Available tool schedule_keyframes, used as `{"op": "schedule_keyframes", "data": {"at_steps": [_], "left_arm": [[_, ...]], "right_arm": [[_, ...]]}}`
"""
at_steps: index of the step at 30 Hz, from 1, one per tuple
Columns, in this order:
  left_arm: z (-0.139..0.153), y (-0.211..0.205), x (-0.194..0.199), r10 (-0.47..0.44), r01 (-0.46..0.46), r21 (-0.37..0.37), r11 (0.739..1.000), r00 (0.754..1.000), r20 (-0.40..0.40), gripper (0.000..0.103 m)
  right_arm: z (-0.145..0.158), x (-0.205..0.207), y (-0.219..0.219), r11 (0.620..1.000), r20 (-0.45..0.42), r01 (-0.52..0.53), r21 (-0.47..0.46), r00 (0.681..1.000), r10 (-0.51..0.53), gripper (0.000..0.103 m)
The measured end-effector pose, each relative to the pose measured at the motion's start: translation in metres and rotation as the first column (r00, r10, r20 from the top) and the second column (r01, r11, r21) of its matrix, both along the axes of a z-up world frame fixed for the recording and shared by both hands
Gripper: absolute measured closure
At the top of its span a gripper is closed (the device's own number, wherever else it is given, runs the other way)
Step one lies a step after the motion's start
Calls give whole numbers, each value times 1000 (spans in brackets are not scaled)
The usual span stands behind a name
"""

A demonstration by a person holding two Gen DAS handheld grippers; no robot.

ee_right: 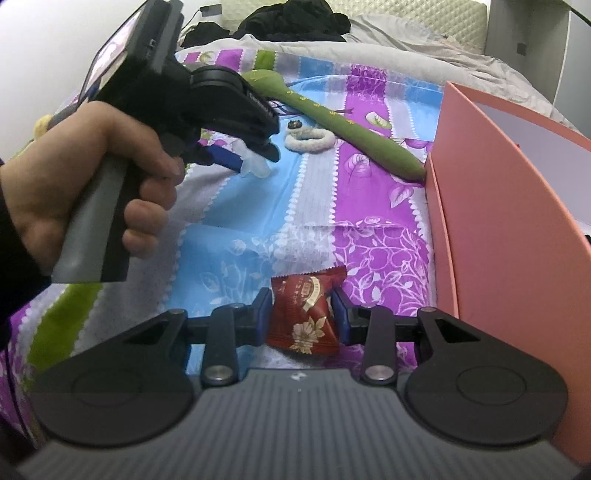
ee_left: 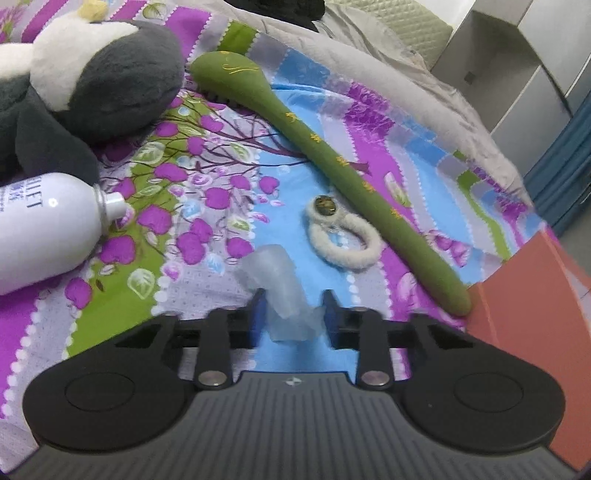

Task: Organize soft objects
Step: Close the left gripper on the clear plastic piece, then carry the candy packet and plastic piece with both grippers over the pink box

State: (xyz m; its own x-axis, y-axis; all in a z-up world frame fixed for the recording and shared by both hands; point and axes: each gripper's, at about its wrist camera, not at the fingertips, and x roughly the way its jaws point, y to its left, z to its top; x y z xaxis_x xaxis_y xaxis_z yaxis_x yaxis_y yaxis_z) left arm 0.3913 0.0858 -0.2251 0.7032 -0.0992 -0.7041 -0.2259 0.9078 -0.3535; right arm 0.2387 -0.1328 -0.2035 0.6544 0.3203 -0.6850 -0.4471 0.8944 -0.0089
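My left gripper [ee_left: 293, 314] points down at the patterned bedsheet [ee_left: 207, 206]. Its blue pads are shut on a soft translucent silicone piece [ee_left: 280, 291]. The right wrist view shows that same gripper [ee_right: 255, 158] in a person's hand [ee_right: 92, 184], with the clear piece [ee_right: 255, 168] at its fingertips. My right gripper [ee_right: 301, 314] is shut on a red snack packet [ee_right: 306, 317], held just left of the pink box [ee_right: 517, 221]. A fluffy white hair tie [ee_left: 343, 236] and a long green plush stick [ee_left: 332, 158] lie beyond the left gripper.
A grey and white plush toy [ee_left: 92, 74] and a white spray bottle [ee_left: 44, 229] lie at the left. The pink box [ee_left: 535, 295] stands at the right, touching the stick's thin end. A grey blanket [ee_right: 406, 55] and black clothes [ee_right: 295, 18] lie at the bed's far end.
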Motion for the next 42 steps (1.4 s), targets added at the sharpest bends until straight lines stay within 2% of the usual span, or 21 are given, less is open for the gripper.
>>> {"op": "schedule_keyframes", "data": {"at_steps": [2, 7, 13, 20, 27, 35, 42], "left_arm": [[0, 2, -1, -12, 12, 6, 1000, 1000, 4, 86], [4, 6, -13, -41, 41, 2, 999, 999, 15, 90], [17, 9, -45, -67, 66, 28, 997, 997, 25, 90], [26, 14, -101, -72, 72, 20, 997, 997, 14, 90], [39, 13, -147, -104, 104, 0, 995, 995, -2, 90], [60, 10, -176, -153, 153, -19, 988, 988, 1, 90], [84, 1, -190, -207, 207, -12, 978, 978, 17, 90]], "right_arm": [[0, -1, 2, 1000, 4, -2, -5, 1000, 2, 65], [1, -2, 2, 1000, 5, -4, -11, 1000, 4, 65], [6, -9, 4, 1000, 9, -7, -13, 1000, 7, 66], [11, -22, 6, 1000, -8, -16, 6, 1000, 16, 66], [13, -32, 1, 998, -92, 35, 61, 995, -29, 67], [22, -39, -12, 988, -137, 129, 81, 984, -117, 68], [45, -47, -19, 980, -116, 174, 100, 980, -162, 68]]}}
